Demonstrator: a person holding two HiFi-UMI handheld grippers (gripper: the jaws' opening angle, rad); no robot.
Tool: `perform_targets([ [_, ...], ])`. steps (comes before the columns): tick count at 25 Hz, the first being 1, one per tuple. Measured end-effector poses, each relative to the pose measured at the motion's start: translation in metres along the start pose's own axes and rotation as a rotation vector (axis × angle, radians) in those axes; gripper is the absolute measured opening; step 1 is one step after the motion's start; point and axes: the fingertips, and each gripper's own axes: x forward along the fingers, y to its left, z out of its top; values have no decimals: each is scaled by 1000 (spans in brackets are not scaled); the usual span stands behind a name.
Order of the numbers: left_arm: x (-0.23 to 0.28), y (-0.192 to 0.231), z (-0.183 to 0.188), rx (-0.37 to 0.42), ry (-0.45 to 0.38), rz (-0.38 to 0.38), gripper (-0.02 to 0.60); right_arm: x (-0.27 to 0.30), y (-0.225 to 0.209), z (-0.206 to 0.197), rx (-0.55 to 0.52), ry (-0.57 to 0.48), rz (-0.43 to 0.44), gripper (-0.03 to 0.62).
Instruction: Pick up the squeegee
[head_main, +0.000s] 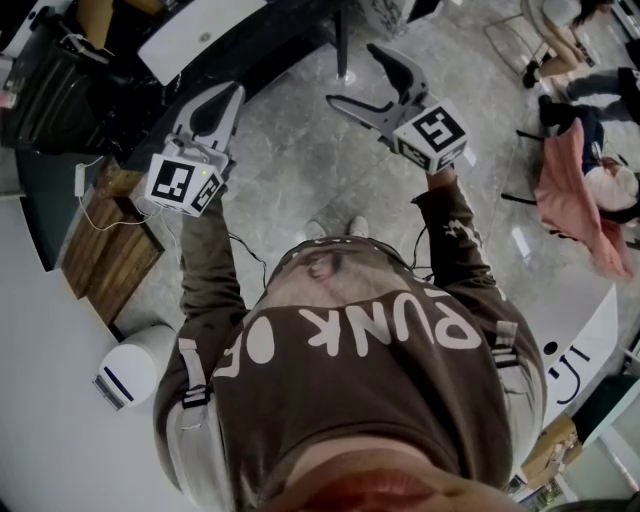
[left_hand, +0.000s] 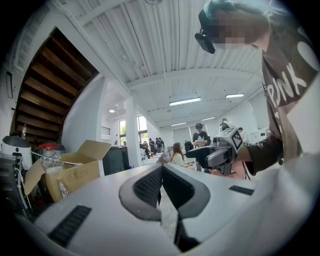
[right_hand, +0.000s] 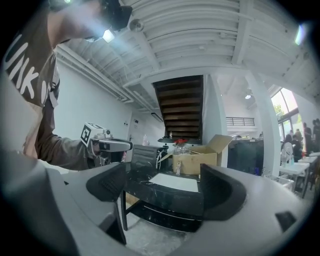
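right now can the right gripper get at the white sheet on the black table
Probably yes: the right gripper is open and empty, aimed at the white sheet on the black table, with nothing between them; it just needs to move closer.

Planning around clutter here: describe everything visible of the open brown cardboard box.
The open brown cardboard box stands upright at the far end of the dark glossy table, seemingly on it. It looks like plain corrugated card, with top flaps raised and one flap angled up rightwards. A clear container with red tops sits close beside it. Its contents are hidden.
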Motion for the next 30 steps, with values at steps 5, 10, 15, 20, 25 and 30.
perform_targets([
  [5,-1,0,-1,-1,1,-1,2,3,4,-2,0,10,13,552],
  [10,-1,-2,-2,0,0,-1,2,0,3,-4,17,3,-9,594],
  [15,0,-2,-1,0,0,-2,2,0,0,-2,9,2,-16,594],
  [20,2,-5,0,2,3,-1,2,-3,-1,-1,7,-5,-18,594],
  [25,6,-11,1,5,9,2,2,-10,-4,-4,15,-5,-15,595],
  [30,12,-19,3,9,13,7,2,-17,-9,-4,11,-12,-4,594],
])
